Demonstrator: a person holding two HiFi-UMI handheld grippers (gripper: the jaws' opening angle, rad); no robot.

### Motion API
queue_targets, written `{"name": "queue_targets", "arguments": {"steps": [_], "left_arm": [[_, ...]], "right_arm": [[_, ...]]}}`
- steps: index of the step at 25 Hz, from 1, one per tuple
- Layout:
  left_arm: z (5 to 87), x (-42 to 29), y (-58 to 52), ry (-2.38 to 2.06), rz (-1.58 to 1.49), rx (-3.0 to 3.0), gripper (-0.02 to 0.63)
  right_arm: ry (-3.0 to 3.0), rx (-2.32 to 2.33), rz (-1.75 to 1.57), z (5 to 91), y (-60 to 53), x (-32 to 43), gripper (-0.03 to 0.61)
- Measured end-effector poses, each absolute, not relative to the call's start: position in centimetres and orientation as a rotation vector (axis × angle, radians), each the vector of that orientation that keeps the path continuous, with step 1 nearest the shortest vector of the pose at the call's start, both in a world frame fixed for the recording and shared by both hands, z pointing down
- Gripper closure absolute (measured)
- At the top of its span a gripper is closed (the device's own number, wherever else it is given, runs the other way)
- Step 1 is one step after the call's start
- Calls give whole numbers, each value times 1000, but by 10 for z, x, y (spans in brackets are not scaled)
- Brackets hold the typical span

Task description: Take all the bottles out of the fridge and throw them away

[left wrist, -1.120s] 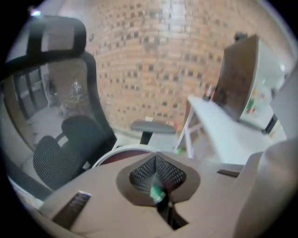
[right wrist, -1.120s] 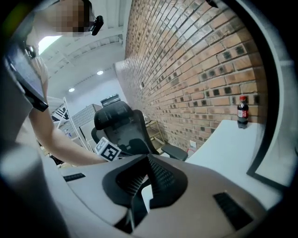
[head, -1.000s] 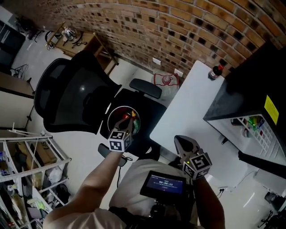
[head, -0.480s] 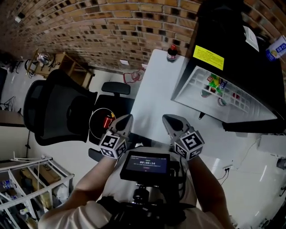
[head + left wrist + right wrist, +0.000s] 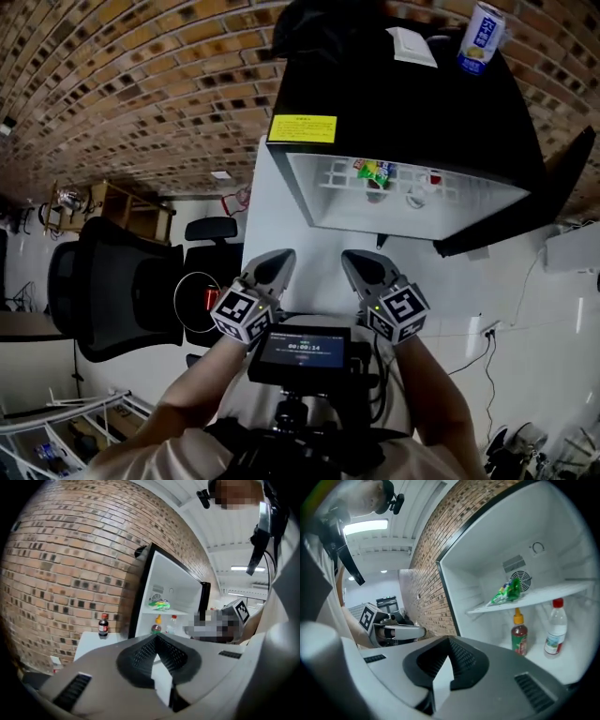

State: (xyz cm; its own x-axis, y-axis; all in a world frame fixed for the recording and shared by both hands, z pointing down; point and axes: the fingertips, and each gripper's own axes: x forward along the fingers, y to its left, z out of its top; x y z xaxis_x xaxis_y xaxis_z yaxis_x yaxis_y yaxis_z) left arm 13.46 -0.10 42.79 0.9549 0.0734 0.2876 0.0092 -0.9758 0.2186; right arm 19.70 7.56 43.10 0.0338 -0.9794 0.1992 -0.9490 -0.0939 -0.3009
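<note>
Fridge [image 5: 403, 112] open, yellow-capped bottle [image 5: 519, 638], red-capped bottle [image 5: 555, 631] inside

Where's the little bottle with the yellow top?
In the right gripper view the yellow-topped bottle stands inside the open fridge, under the shelf with the green packet, just left of the clear red-capped bottle.
</note>
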Motion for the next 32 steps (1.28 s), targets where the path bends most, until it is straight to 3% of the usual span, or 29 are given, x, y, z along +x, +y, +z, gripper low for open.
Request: {"name": "queue_targets", "arguments": {"steps": [15, 32], "left_arm": [[404, 227, 101, 373, 410, 2892, 609], [408, 250, 165, 420, 417, 2888, 609]], "right_arm": [[1758, -2379, -491, 428, 187, 271, 577], [1741, -2370, -484, 429, 239, 287, 577]]}}
